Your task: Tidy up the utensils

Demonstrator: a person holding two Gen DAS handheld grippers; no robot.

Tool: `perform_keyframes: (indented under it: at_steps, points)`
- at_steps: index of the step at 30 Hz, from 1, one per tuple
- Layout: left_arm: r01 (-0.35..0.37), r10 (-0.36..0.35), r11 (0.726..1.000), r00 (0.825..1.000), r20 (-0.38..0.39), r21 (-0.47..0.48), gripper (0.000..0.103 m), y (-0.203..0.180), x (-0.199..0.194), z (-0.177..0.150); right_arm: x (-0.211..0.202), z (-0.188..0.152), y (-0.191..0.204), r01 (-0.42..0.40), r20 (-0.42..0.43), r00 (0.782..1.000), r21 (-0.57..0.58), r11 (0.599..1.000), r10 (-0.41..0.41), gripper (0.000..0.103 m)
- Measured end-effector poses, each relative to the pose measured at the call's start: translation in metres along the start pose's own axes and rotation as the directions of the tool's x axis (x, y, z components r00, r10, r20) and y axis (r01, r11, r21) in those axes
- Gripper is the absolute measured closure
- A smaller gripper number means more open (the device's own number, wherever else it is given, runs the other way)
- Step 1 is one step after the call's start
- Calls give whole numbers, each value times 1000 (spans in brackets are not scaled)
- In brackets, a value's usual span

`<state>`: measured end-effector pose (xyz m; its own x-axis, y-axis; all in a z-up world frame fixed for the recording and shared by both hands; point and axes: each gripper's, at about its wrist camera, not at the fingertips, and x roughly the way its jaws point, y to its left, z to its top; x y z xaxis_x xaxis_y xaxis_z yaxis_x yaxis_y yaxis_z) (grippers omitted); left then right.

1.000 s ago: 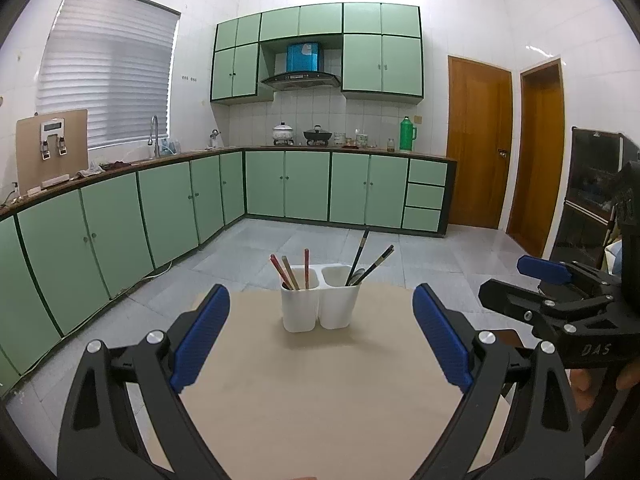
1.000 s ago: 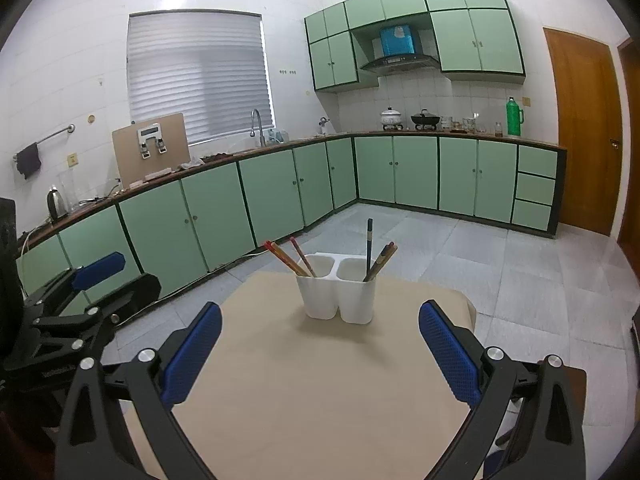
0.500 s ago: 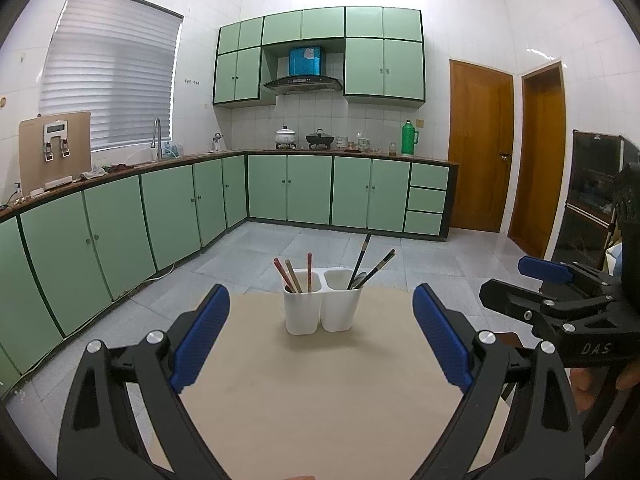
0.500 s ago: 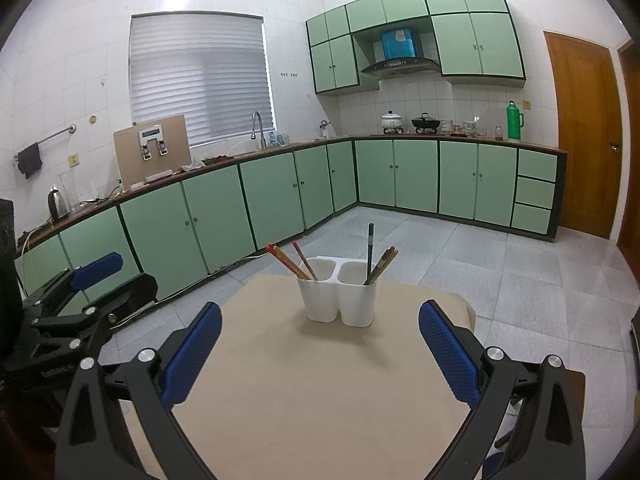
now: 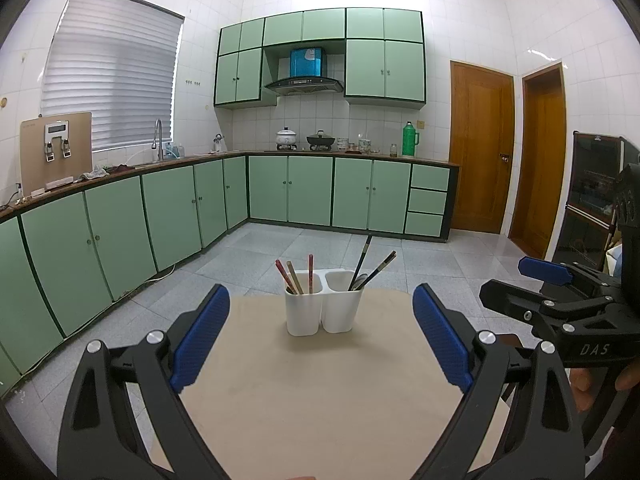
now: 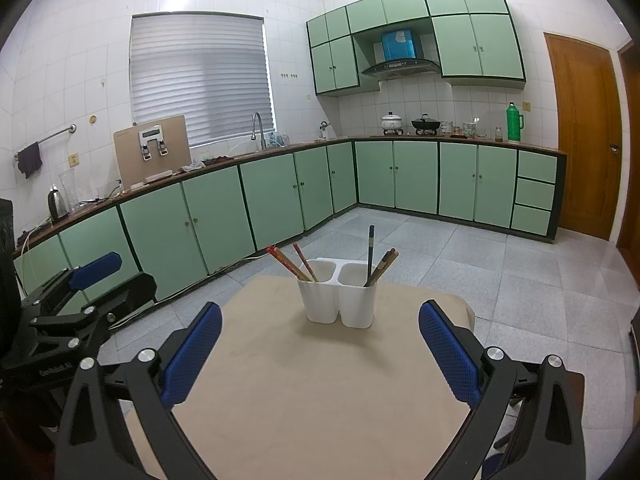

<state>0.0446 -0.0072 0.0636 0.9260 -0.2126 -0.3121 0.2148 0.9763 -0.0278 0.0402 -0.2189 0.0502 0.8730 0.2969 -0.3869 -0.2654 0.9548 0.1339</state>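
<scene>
A white two-compartment utensil holder [image 5: 322,307] stands at the far end of a beige table [image 5: 320,392]; it also shows in the right wrist view [image 6: 340,300]. Its left compartment holds reddish and tan chopsticks [image 5: 296,276]. Its right compartment holds dark chopsticks [image 5: 372,268] and a spoon [image 5: 359,281]. My left gripper [image 5: 320,338] is open and empty, short of the holder. My right gripper [image 6: 320,354] is open and empty, also short of the holder. Each gripper shows at the side of the other's view: the right one [image 5: 560,300], the left one [image 6: 72,304].
Green kitchen cabinets [image 5: 160,216] line the left and far walls. Grey tiled floor [image 5: 320,252] lies beyond the table. Wooden doors [image 5: 480,148] stand at the right. A dark cabinet [image 5: 592,200] stands at the far right.
Both grippers have tilted up slightly and drawn back a little; the holder sits lower in both views. Both stay open and empty.
</scene>
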Motion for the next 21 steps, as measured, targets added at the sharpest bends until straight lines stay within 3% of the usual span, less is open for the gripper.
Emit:
perform_keyframes:
  at_steps: [21]
  points:
    - [-1, 1, 1000, 1000, 1, 1, 13, -1, -1, 0, -4, 6, 2, -3, 4, 1000, -6, 1000, 3, 6]
